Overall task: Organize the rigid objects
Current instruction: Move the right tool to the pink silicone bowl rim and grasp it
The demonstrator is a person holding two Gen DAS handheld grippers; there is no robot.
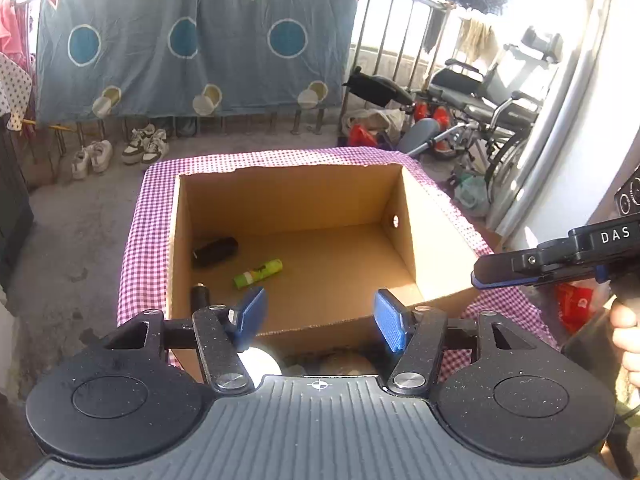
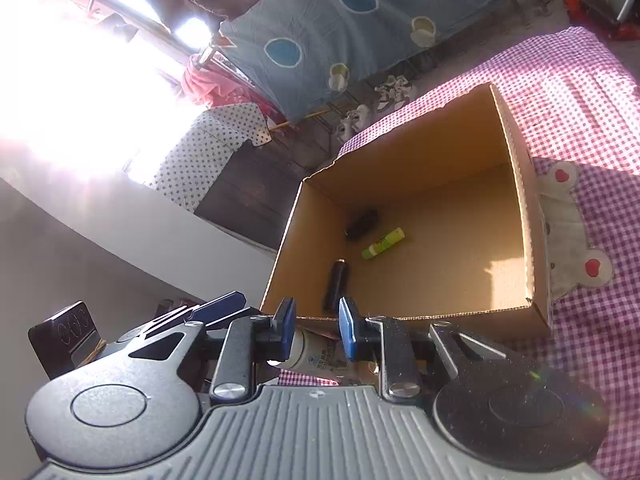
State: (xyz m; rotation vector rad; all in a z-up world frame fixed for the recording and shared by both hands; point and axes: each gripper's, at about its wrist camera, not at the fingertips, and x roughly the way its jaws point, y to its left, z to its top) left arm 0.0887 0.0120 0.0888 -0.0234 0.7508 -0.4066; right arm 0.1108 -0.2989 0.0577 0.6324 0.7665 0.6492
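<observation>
An open cardboard box (image 1: 304,216) stands on a table covered with a pink checked cloth (image 1: 136,240); cloth borders the box on the left, far and right sides. The far rim is ragged, and the right wall has a small round hole. Most of the box floor is bare, with free room at the centre and right.

Three items lie on the floor toward the left wall. A green tube (image 1: 258,273) lies on its side, long axis slanting from near-left to far-right. A dark cylinder (image 1: 215,251) lies behind it on roughly the same slant. A dark bottle (image 2: 336,291) lies close to the near-left corner, its long axis running from the near wall toward the far wall.

The left gripper (image 1: 320,322) is poised above the near rim, tilted downward into the box, its blue pads apart with nothing between them.

The right gripper (image 2: 317,330) sits just outside the near wall, jaws narrow and clamped on a white bottle (image 2: 314,354) lying crosswise between the pads. In the left wrist view it enters from the right edge, near the box's right corner, with a hand (image 1: 626,344) gripping below it.
</observation>
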